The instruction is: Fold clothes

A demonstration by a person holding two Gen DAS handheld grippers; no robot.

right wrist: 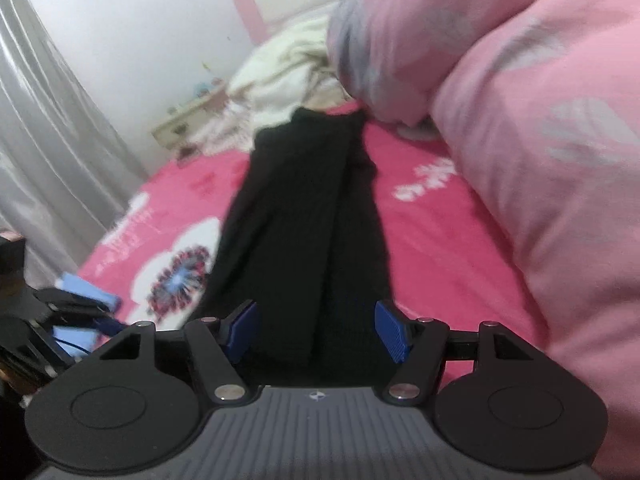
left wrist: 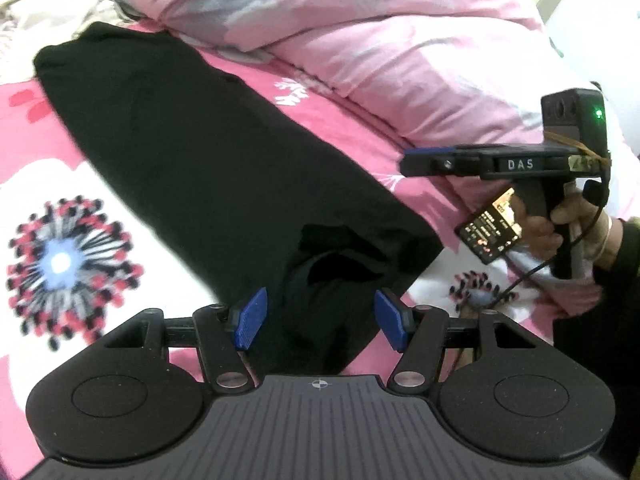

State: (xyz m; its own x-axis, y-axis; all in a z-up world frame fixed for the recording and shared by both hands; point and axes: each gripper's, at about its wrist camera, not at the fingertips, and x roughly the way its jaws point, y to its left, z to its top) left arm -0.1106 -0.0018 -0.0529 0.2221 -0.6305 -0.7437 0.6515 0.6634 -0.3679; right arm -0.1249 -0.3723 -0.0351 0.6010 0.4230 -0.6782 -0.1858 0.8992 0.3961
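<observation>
Lying lengthwise on the pink floral bed (right wrist: 440, 240), black garment (right wrist: 304, 216) rests unheld; left tongs (left wrist: 320, 318) and right tongs (right wrist: 316, 330) hover spread above its near end.

A long folded garment (left wrist: 192, 152) lies on a bedsheet (left wrist: 100, 184), running from the upper left of the left wrist view down to the lower centre. A bunched quilt (left wrist: 360, 32) sits behind it, along the top and right. The left gripper (left wrist: 320, 320) hangs over the garment's near end (jaws apart, nothing between them). The right gripper (left wrist: 416, 160) is at the right edge, above the sheet.
</observation>
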